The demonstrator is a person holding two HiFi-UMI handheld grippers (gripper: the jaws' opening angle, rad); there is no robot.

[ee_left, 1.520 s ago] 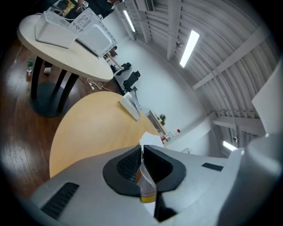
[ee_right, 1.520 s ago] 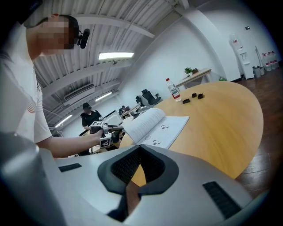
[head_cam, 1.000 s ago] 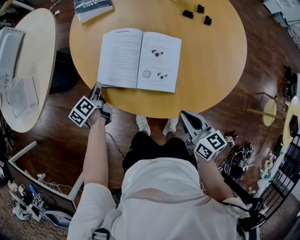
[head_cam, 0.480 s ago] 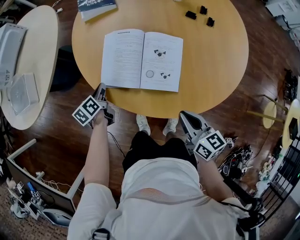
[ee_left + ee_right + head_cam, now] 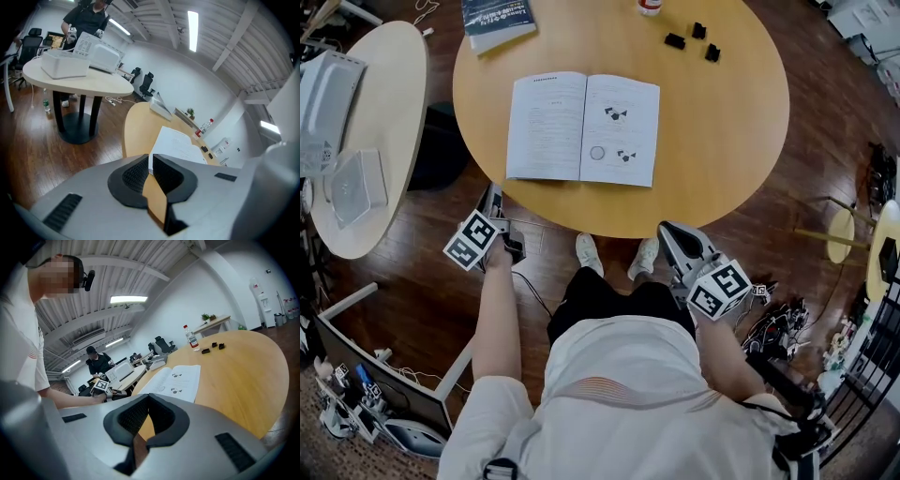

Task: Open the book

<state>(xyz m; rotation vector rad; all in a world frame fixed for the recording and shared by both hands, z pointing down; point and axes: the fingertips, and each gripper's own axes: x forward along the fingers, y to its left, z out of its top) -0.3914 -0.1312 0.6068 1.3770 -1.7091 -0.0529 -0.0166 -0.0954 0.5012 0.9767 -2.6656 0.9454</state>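
The book (image 5: 583, 128) lies open and flat on the round wooden table (image 5: 727, 141), two white pages showing. My left gripper (image 5: 493, 195) hangs just off the table's near edge, below the book's near left corner, apart from it. Its jaws are shut with nothing between them. In the left gripper view the gripper (image 5: 150, 157) points at the book (image 5: 178, 143) across the table edge. My right gripper (image 5: 667, 232) is low by the near edge, right of the book, shut and empty. In the right gripper view the gripper (image 5: 149, 398) looks toward the book (image 5: 176, 378).
A closed dark book (image 5: 495, 21) lies at the table's far left, a bottle (image 5: 649, 6) and small black pieces (image 5: 694, 39) at the far side. A pale side table (image 5: 389, 122) with white devices (image 5: 323, 89) stands left. My shoes (image 5: 614, 253) show below the table's near rim.
My left gripper has drawn back from the book's near left corner, off the table edge and toward me. The book stays open. The right gripper has not moved.
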